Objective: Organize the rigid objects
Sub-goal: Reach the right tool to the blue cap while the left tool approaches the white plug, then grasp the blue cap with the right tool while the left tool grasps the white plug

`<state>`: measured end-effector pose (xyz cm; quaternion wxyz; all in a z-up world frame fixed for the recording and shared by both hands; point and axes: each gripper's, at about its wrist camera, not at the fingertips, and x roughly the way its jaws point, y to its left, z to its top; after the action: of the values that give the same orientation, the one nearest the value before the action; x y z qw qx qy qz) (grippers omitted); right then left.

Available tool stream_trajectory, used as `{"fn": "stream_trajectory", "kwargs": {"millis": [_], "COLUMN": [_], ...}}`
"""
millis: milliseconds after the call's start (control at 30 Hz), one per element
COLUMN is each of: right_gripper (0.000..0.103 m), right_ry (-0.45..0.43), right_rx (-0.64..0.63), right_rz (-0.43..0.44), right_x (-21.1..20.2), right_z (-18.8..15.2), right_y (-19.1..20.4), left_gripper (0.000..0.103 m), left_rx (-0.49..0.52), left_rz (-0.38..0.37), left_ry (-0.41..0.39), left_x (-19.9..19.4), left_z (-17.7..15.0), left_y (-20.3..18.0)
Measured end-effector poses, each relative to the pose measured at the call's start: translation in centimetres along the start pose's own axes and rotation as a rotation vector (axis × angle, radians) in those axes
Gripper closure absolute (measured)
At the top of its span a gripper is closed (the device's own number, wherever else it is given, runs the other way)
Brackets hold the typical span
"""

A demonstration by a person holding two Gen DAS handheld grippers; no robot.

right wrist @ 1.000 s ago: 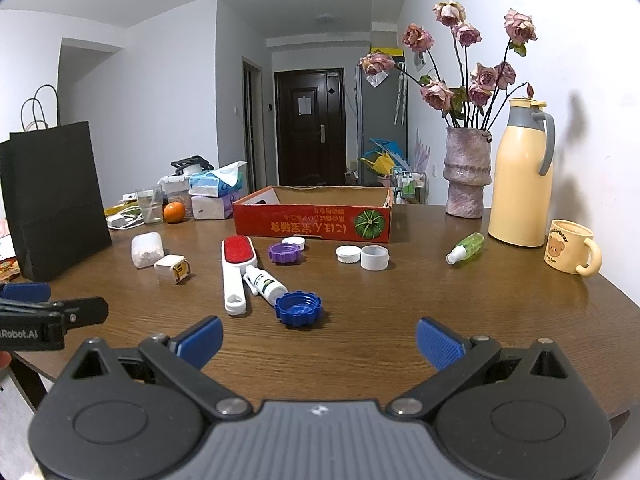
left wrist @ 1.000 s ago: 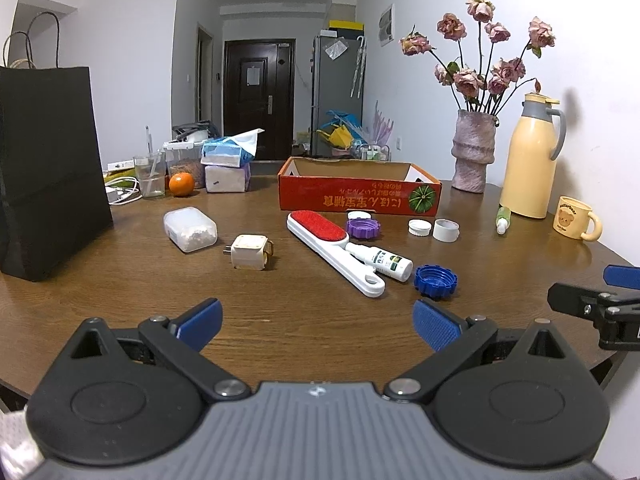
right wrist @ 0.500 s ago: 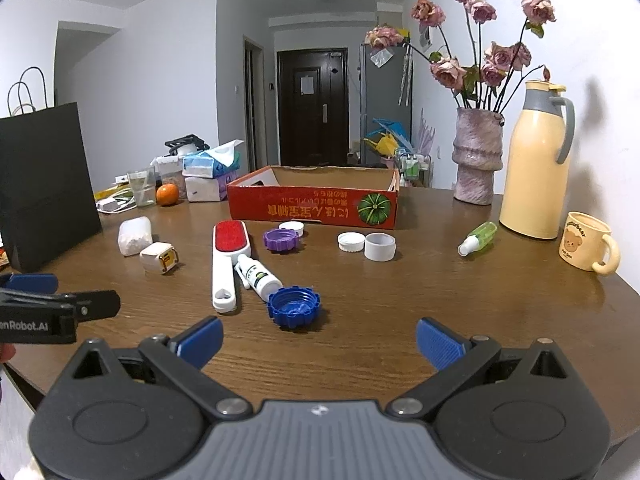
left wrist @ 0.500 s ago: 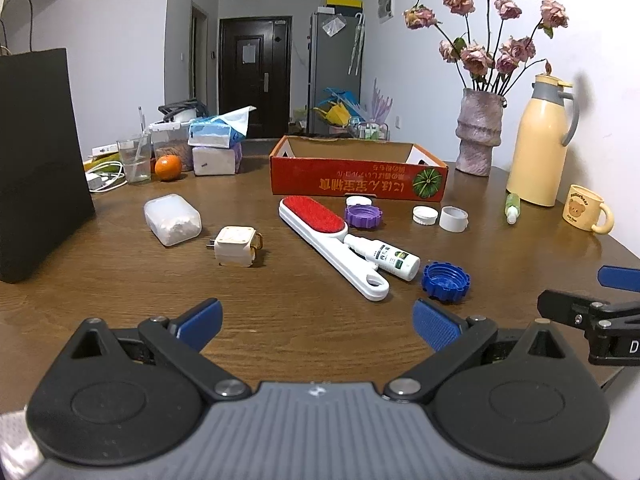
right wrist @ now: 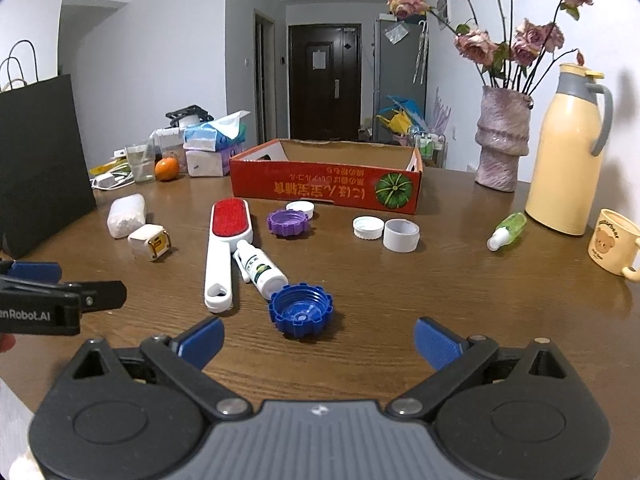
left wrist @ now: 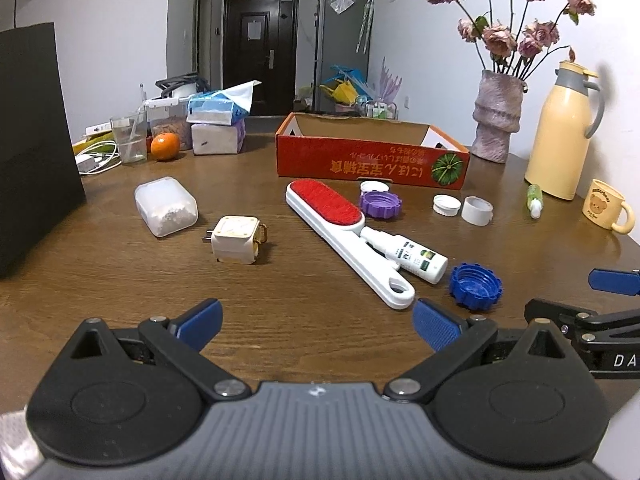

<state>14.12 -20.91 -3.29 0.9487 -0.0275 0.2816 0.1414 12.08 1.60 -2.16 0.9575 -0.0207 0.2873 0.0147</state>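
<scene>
Blue-padded, both tools were spread apart and held nothing — left gripper [left wrist: 316, 320], right gripper [right wrist: 318, 338] — above the wooden table [right wrist: 440, 300]. Nearest the right one lay a blue cap [right wrist: 301, 310], touching a small white bottle [right wrist: 260, 270] beside a lint brush [right wrist: 225, 240]. Farther back: a purple cap [right wrist: 288, 223], then the red cardboard box [right wrist: 326, 188].

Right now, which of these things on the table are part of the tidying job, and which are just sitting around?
For the job: red box, lint brush, white bottle, blue cap, purple cap, charger plug.

Just lying about: vase, yellow flask, bear mug, orange, black bag.
</scene>
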Motion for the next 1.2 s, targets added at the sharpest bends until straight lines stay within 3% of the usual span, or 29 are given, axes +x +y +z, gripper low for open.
{"fn": "stream_trajectory", "kwargs": {"millis": [533, 667, 733, 767, 1200], "right_gripper": [0.02, 0.031, 0.042, 0.052, 0.052], "right_ry": [0.105, 0.128, 0.143, 0.148, 0.112], "right_rx": [-0.025, -0.032, -0.038, -0.039, -0.014], "right_rz": [0.039, 0.055, 0.064, 0.069, 0.035], "right_x": [7.2, 8.5, 9.1, 9.3, 10.5], "right_z": [1.3, 1.5, 1.5, 1.5, 2.9], "right_y": [0.1, 0.1, 0.2, 0.2, -1.2], "left_gripper": [0.0, 0.0, 0.0, 0.0, 0.0], "left_rx": [-0.024, -0.021, -0.018, -0.018, -0.008], "left_rz": [0.034, 0.051, 0.06, 0.063, 0.113], "left_ry": [0.06, 0.066, 0.068, 0.07, 0.081], "left_x": [4.7, 5.6, 6.1, 6.3, 9.7], "left_z": [1.7, 2.2, 2.5, 2.6, 5.0], "left_y": [2.2, 2.8, 3.1, 3.3, 5.3]}}
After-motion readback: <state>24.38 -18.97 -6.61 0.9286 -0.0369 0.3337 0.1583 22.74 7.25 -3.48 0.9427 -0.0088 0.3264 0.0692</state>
